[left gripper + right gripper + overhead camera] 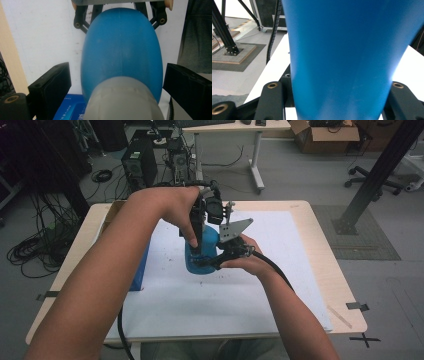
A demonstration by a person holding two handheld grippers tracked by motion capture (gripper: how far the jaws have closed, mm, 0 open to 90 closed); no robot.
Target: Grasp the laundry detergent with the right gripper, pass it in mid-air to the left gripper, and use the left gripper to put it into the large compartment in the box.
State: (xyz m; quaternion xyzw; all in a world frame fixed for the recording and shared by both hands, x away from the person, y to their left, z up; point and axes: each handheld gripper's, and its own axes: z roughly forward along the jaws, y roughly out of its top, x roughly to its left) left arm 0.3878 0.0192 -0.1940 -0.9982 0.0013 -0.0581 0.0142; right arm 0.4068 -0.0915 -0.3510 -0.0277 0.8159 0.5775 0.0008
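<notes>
Blue bottle (201, 255) upright mid-table on white sheet (260, 285). Right gripper (207, 262) clamps bottle body from person's right, jaws pressed on both sides of blue wall (342, 57). Left gripper (200, 227) above, pointing down over grey cap (125, 100); jaws spread wide either side of cap, not touching. Blue box (141, 265) just left of bottle. Farther off: wooden table (325, 255), computer tower (139, 166) on floor.

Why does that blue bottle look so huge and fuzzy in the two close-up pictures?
In the left gripper view the blue bottle sits very close, its grey cap soft and blurred; in the right gripper view it looms smeared; the high view is dimmer but sharper.
</notes>
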